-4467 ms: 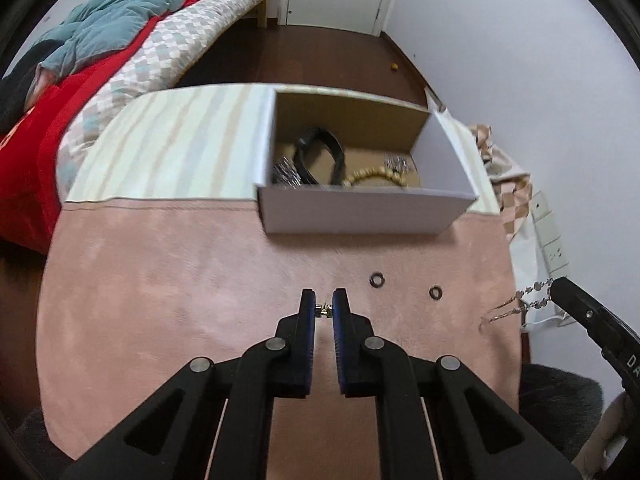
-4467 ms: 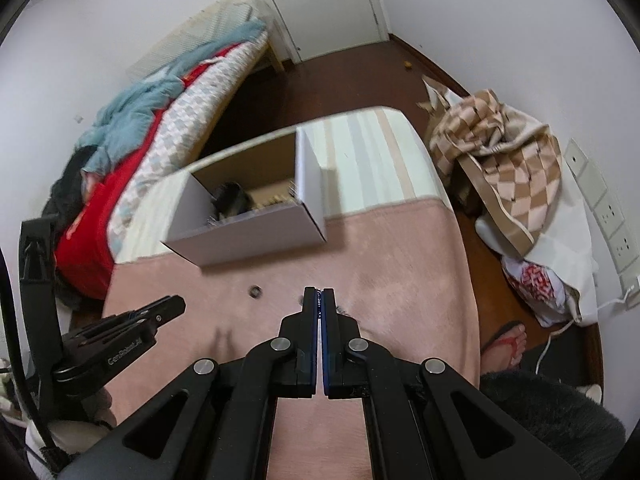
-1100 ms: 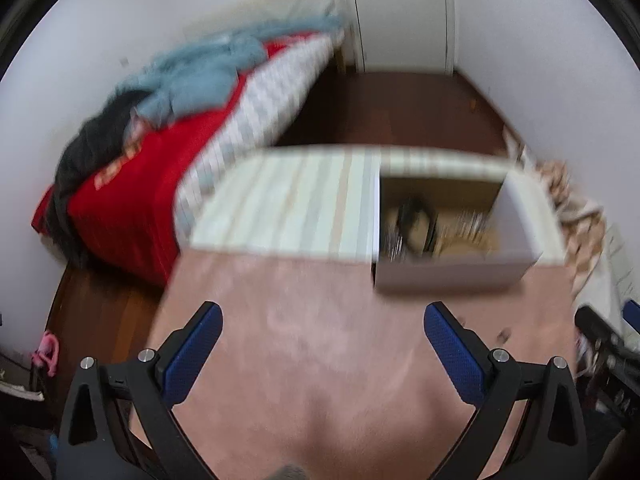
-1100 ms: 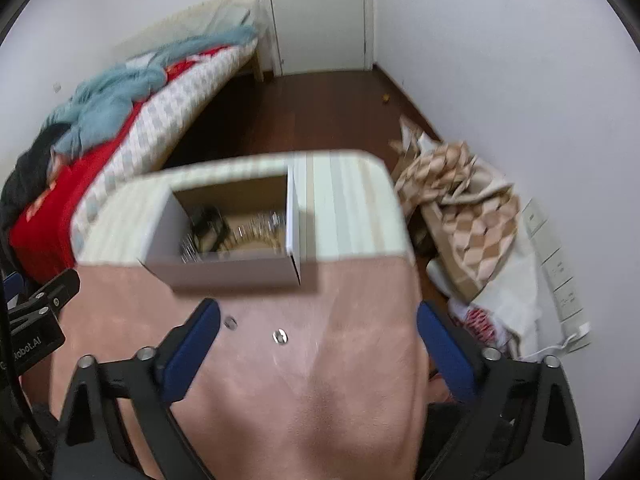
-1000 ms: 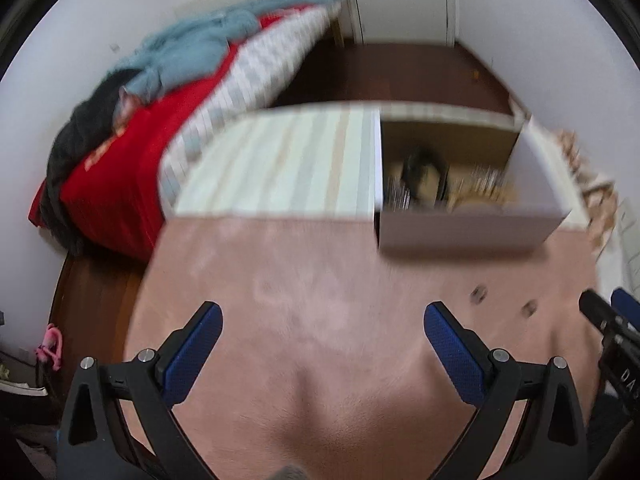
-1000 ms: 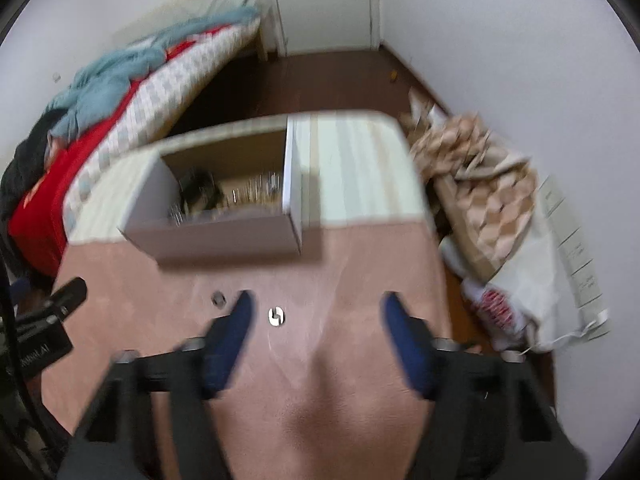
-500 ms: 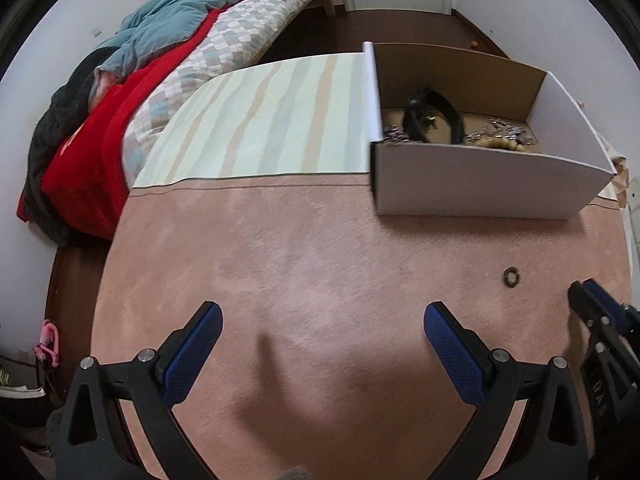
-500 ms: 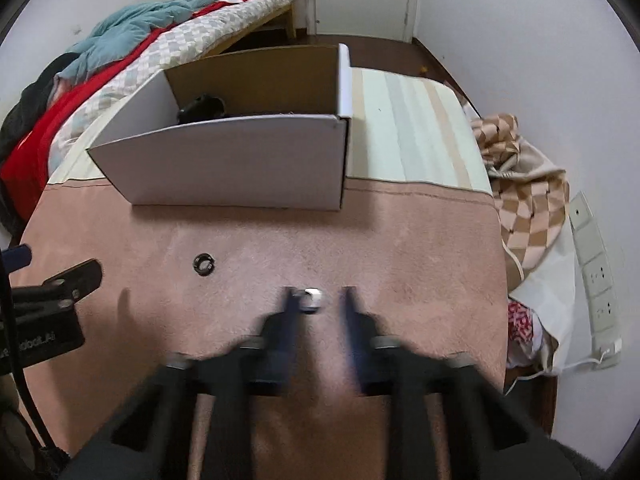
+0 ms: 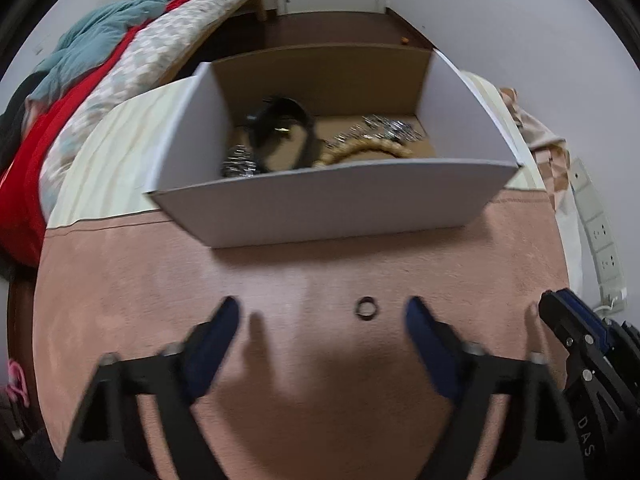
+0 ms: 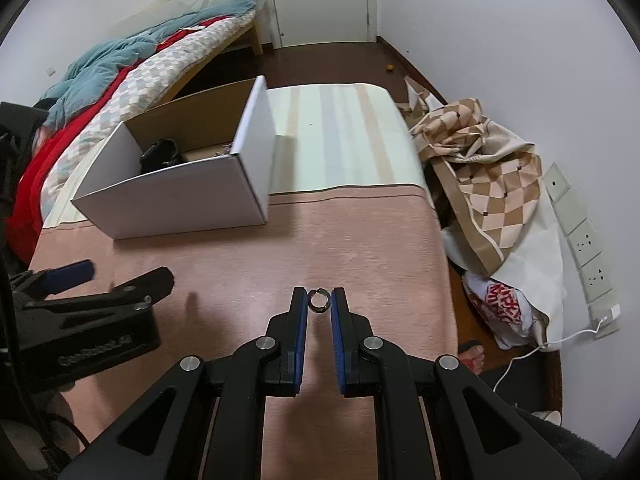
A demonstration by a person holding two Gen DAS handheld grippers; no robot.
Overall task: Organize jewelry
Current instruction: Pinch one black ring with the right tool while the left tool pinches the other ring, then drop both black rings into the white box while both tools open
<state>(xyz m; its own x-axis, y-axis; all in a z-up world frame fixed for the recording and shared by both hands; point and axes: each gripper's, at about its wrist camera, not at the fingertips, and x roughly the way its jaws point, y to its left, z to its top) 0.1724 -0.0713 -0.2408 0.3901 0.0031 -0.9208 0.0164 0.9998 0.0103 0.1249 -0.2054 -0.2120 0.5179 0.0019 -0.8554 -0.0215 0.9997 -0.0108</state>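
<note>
A white cardboard box [image 9: 332, 204] stands on the table and holds a black band, a beaded bracelet [image 9: 368, 150] and silver chains [image 9: 390, 128]. A small dark ring [image 9: 366, 308] lies on the pink cloth between the open fingers of my left gripper [image 9: 322, 312]. In the right wrist view a second small ring [image 10: 319, 300] sits between the fingertips of my right gripper [image 10: 319, 300], whose jaws stand close on either side of it with slight gaps. The box [image 10: 176, 196] is to the far left there.
The pink cloth [image 10: 340, 240] covers the near table; a striped cloth [image 10: 336, 136] covers the far part. A bed [image 10: 132, 68] lies to the left. A checked bag [image 10: 492, 184] and wall sockets [image 10: 580, 240] are off the table's right edge.
Both grippers have moved down toward the cloth. The left gripper has narrowed around the dark ring. The right gripper has narrowed from wide open to close around the second ring.
</note>
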